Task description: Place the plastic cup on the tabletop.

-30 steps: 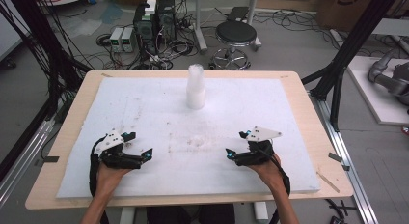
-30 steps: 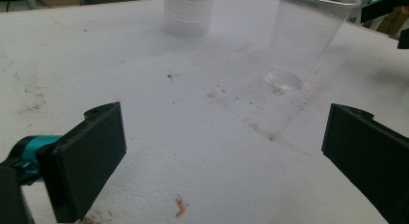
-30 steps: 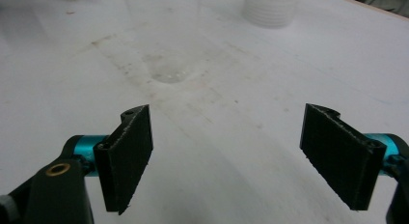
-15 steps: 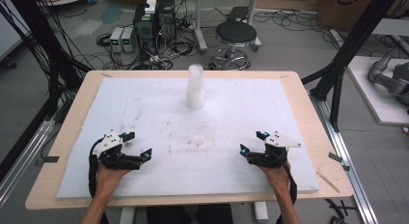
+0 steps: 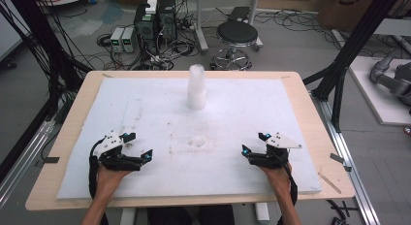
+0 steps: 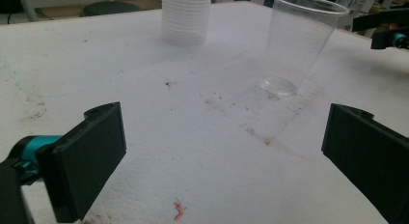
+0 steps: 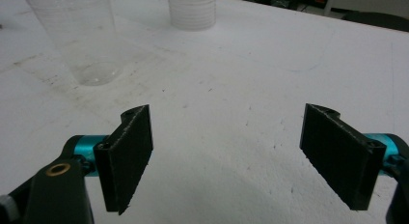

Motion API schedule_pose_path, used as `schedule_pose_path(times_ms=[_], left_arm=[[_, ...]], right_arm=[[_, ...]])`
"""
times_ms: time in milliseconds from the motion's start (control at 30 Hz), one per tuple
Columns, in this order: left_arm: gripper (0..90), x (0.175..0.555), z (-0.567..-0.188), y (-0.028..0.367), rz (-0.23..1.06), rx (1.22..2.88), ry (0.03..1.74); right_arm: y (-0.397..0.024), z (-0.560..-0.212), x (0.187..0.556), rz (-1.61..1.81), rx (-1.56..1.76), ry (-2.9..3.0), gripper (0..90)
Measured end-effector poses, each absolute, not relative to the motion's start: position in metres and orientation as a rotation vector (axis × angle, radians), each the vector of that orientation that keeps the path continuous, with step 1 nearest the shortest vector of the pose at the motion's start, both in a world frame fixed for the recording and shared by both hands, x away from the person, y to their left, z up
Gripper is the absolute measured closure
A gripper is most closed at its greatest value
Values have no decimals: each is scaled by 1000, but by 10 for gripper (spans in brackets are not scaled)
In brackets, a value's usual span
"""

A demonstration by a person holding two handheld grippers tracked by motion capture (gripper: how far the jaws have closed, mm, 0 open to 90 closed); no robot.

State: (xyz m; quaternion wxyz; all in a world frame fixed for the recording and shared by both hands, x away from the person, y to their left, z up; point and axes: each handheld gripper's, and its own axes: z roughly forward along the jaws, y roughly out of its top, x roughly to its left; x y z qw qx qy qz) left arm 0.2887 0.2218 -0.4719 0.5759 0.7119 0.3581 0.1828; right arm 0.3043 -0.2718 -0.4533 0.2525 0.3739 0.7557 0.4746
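A single clear plastic cup (image 6: 301, 45) stands upright on the white mat's middle, faint in the high view (image 5: 198, 141) and at upper left in the right gripper view (image 7: 82, 35). A stack of white cups (image 5: 196, 89) stands at the mat's far centre (image 6: 187, 16) (image 7: 193, 9). My left gripper (image 5: 139, 146) rests near the front left, jaws open and empty (image 6: 222, 156), pointing toward the clear cup. My right gripper (image 5: 253, 143) sits near the front right, open and empty too (image 7: 226, 151), well apart from the cup.
The white foam mat (image 5: 291, 108) covers a wooden table (image 5: 315, 123), with scuffs and dirt marks around its middle. A stool (image 5: 236, 36) and electronics boxes with cables (image 5: 155, 21) stand on the floor beyond the far edge. Black frame posts flank the table.
My right gripper has shifted to the right and a little toward the near edge, still open. The left gripper and both cups have stayed put.
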Motion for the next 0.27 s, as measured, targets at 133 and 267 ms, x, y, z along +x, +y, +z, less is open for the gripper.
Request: schedule_pose_path(times_ms=[133,267], left_arm=[[17,289,-472,222,429,1671,835],[17,289,-472,222,428,1664,840]], right_arm=[[-271,-454,305,1290,1009,2056,193],[-271,-454,303,1284,1019,2051,193]])
